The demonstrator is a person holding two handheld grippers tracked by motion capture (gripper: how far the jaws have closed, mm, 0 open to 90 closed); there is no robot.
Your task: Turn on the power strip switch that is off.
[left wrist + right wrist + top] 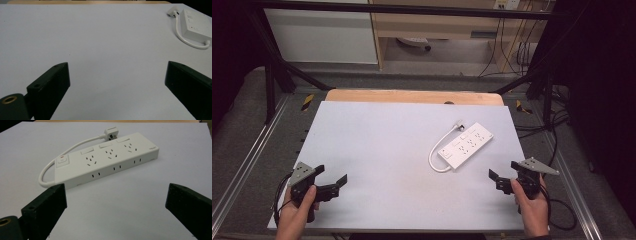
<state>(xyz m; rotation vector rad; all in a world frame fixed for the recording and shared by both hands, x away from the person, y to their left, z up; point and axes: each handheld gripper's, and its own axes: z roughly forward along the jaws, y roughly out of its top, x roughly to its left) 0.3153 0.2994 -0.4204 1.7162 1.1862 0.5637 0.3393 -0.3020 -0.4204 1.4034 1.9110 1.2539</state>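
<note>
With jaws spread, the right gripper [502, 176] could shove the power strip [110, 157] across the smooth desk [387, 150] instead of gripping it

White power strip [465, 145] (cord looped) btwn left tongs [333, 182] & right tongs [503, 175], both agape.

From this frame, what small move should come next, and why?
Probably ease the right gripper forward toward the white power strip: its jaws stand open and empty, the strip lies just ahead untouched, and the left gripper sits farther off.
</note>
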